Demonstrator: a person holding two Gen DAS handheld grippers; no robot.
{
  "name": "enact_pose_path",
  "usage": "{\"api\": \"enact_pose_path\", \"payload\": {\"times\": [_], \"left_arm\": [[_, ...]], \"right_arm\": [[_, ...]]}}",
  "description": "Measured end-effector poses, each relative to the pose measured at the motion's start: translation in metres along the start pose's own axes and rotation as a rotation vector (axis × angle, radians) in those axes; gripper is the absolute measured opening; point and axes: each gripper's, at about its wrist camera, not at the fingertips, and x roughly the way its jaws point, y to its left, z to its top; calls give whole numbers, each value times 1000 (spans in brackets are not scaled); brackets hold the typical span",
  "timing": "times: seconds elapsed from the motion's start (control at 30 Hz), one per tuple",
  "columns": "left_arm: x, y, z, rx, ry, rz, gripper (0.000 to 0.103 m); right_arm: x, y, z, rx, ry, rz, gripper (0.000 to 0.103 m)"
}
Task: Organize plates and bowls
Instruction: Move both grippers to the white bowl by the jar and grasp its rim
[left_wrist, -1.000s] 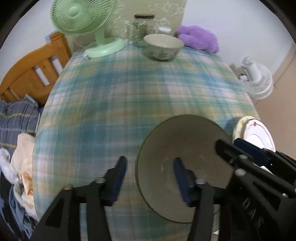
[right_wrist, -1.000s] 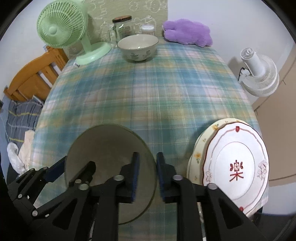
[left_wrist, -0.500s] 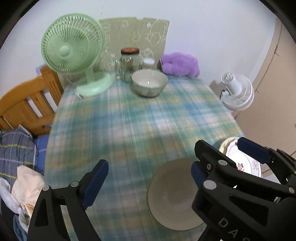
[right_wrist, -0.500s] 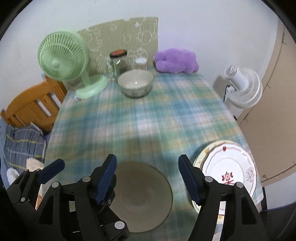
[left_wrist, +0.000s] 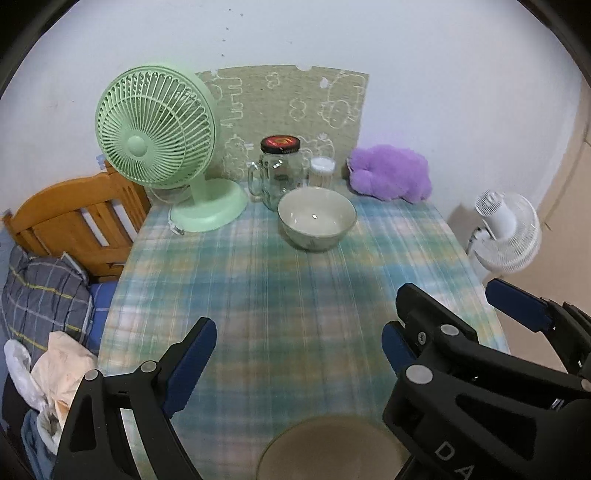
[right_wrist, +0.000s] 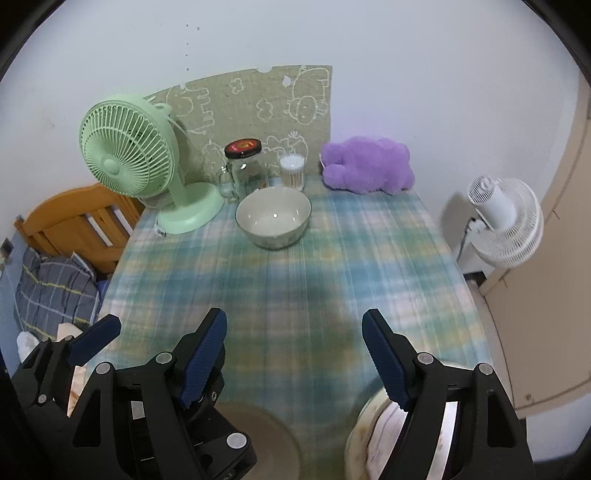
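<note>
Hovering above table (left_wrist: 295, 295), both grippers empty. Left gripper (left_wrist: 299, 347) spread wide. Right gripper (right_wrist: 295, 354) spread wide too. Near bowl (left_wrist: 328, 446) sits under them at front edge. Plates (right_wrist: 369, 443) stacked beside it on right. Far bowl (left_wrist: 317, 218) by fan (left_wrist: 155, 140), likely next pick so bowls go together.

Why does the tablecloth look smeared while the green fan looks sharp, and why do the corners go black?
Left wrist view: the tablecloth is motion-blurred, the green fan crisper. Right wrist view: the same smear, with a dark shadow mid-cloth; the bowl shows small glints. Both views: fisheye lens, so black corners and bowed edges.
</note>
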Motion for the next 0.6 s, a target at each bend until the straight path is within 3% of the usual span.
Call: {"api": "enact_pose_path", "payload": {"times": [0.23, 0.6], "left_arm": [[22, -19, 30, -50, -29, 76, 92], [65, -20, 75, -107, -45, 126, 88]], "right_arm": [[28, -23, 40, -72, -23, 58, 79], [77, -33, 97, -105, -32, 124, 79]]}}
